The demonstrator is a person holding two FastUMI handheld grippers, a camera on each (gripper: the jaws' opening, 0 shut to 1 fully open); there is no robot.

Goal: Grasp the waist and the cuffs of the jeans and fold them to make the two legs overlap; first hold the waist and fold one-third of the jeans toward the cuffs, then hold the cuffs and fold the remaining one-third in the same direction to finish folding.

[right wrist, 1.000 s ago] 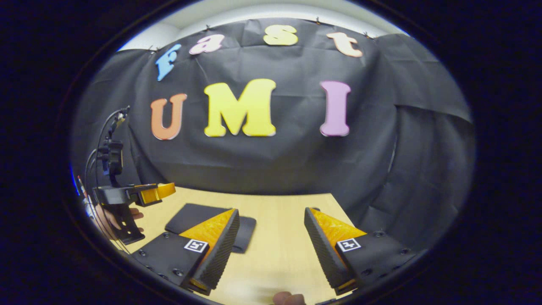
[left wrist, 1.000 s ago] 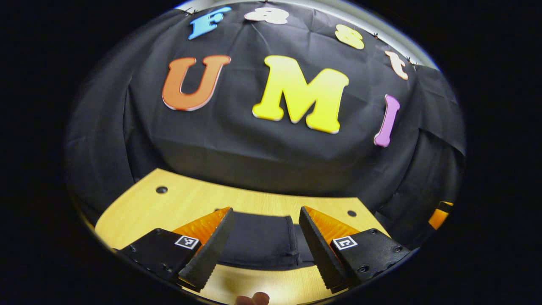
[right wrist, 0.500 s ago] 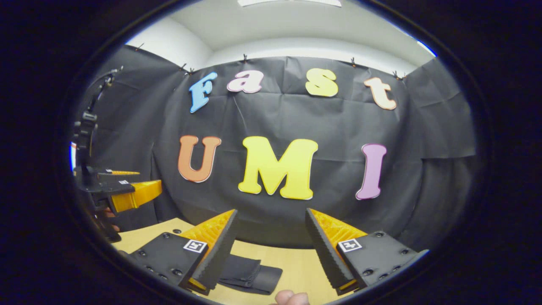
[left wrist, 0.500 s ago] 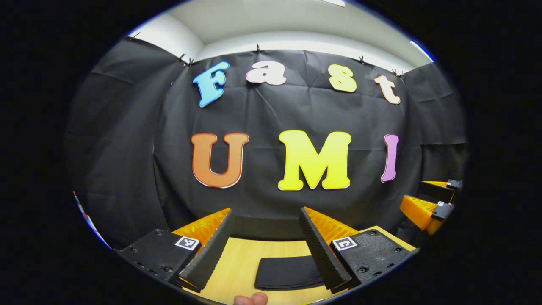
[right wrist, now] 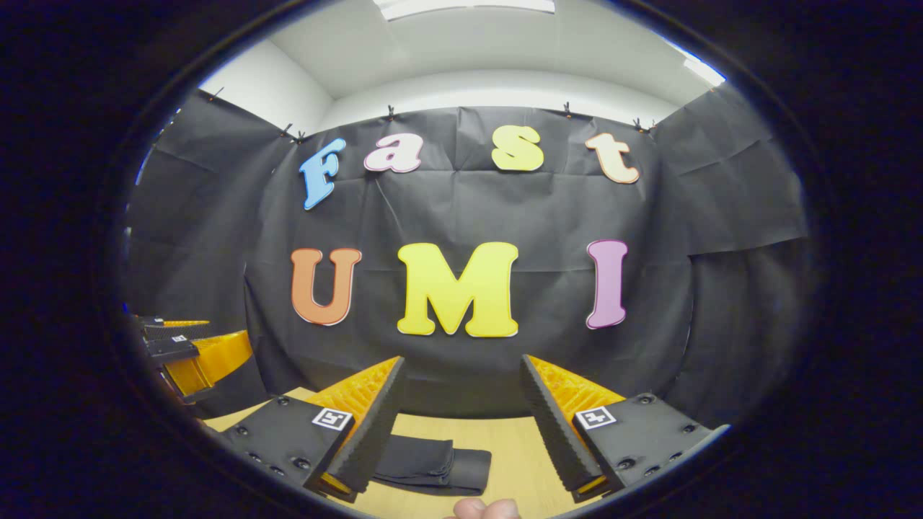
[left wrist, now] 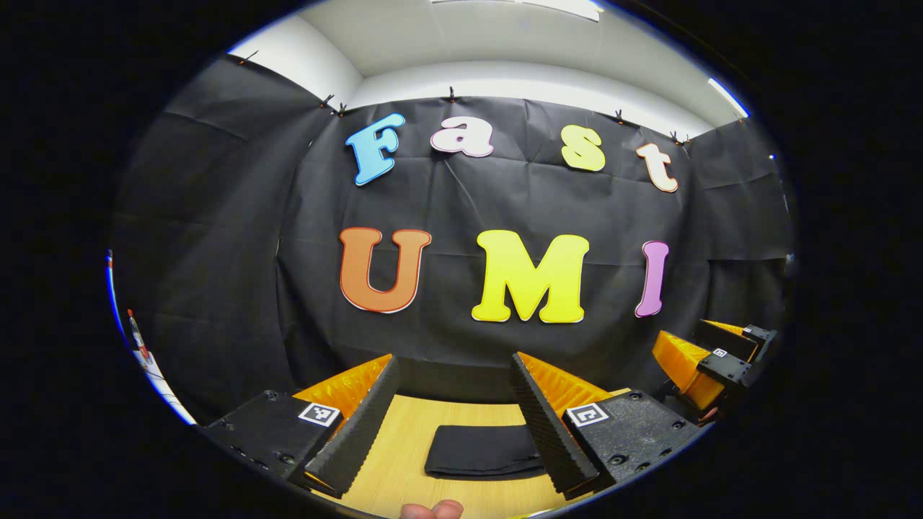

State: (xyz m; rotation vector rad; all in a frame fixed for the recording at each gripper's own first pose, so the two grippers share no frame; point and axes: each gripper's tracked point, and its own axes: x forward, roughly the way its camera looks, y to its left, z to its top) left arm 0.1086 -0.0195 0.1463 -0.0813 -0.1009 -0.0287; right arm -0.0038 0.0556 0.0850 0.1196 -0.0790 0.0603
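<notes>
The jeans (left wrist: pixel 484 450) lie folded into a compact dark bundle on the wooden surface (left wrist: pixel 404 447). In the left gripper view they sit at 6 o'clock, straight ahead of the left hand-held gripper (left wrist: pixel 453 414), long axis running 9 to 3. In the right gripper view the jeans (right wrist: pixel 433 465) lie toward 7 o'clock of the right hand-held gripper (right wrist: pixel 461 418), so the left is better aligned. Both stand open, holding nothing, raised above the surface. The folding looks finished. A finger hides part of the bundle, so waist and cuffs cannot be told apart.
</notes>
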